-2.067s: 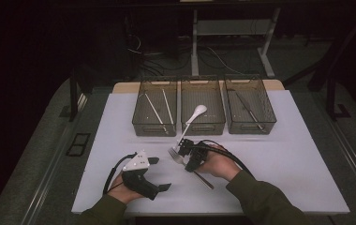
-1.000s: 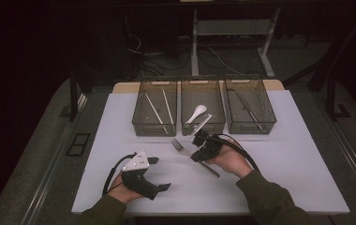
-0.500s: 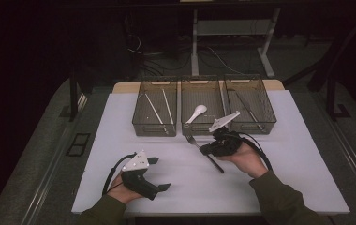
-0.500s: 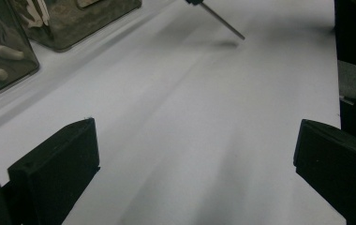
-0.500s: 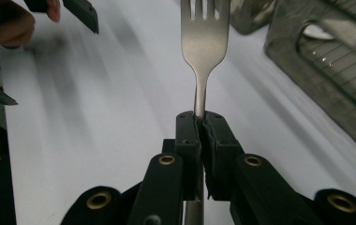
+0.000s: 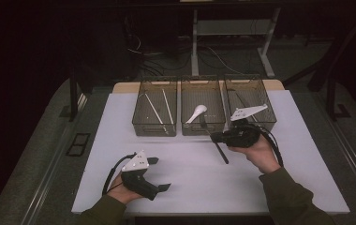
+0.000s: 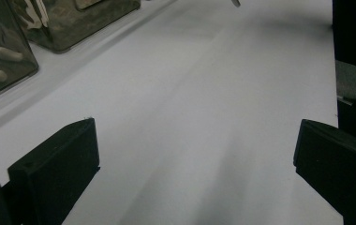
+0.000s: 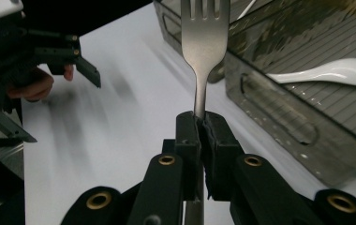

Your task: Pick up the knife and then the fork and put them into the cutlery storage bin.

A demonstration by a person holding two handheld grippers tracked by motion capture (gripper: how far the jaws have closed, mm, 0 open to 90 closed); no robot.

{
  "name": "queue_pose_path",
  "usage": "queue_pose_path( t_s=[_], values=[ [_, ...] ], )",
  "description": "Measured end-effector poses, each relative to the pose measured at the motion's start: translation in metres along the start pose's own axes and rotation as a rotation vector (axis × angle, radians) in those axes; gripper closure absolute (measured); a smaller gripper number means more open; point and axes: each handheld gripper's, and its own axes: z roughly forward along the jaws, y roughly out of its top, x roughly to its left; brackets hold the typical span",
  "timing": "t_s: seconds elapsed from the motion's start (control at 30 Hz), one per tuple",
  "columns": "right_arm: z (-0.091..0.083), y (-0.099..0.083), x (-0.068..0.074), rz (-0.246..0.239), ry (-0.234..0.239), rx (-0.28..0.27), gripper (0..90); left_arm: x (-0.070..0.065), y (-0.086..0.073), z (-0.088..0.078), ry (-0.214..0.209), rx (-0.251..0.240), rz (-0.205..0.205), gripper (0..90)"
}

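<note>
My right gripper (image 6: 215,137) is shut on a metal fork (image 6: 222,152), held above the white mat just in front of the middle basket (image 6: 203,129). In the right gripper view the jaws pinch the fork (image 8: 203,33) at its neck, tines pointing away from the gripper toward the basket's near wall (image 8: 279,126). A white spoon (image 8: 326,75) lies inside that basket (image 6: 196,113). My left gripper (image 6: 159,173) rests on the mat at the near left, its jaws wide apart with only bare mat (image 7: 190,117) between them.
Three wire baskets stand in a row at the far side of the mat. The left one (image 6: 141,122) holds chopsticks, the right one (image 6: 270,119) dark utensils. The table's front edge (image 6: 204,208) runs just below the hands.
My right gripper has carried the fork to the right and a little upward, from the mat's middle toward the middle and right baskets. The left gripper has stayed put.
</note>
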Motion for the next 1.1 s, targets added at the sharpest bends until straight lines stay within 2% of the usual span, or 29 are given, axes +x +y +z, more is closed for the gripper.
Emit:
queue_pose_path(
  t_s=[0.47, 0.87, 1.1],
  values=[
    [-0.047, 0.007, -0.023, 0.04, -0.081, -0.147, 84.9, 0.001, 0.0, 0.0, 0.002, 0.001, -0.002, 0.0],
    [-0.079, 0.016, -0.053, 0.055, -0.214, -0.232, 85.0, 0.002, -0.001, 0.0, 0.004, -0.004, -0.016, 0.0],
    [-0.087, 0.022, -0.075, 0.067, -0.312, -0.243, 84.9, 0.001, -0.002, -0.002, 0.01, -0.005, -0.019, 0.0]
  ],
)
